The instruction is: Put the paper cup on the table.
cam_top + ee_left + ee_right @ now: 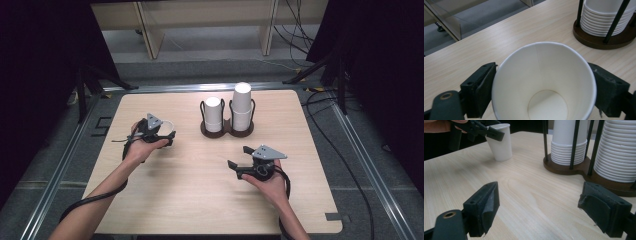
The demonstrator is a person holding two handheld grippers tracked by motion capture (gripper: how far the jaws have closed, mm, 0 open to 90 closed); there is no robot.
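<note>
left forearm enters from bottom left, angled up toward table middle; left hand point(141, 146) wraps left gripper point(167, 136), grey plate on top, jaws pointing right, standing either side of a cup, whether pads press unclear. right forearm enters from bottom right; right hand point(270, 184) holds right gripper point(239, 157), jaws pointing left, spread wide, nothing between them. cables trail back along both arms.

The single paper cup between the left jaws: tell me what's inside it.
The cup holds nothing: bare white walls, a seam and the round bottom show. Its near inner wall is cut off by the frame edge.
</note>
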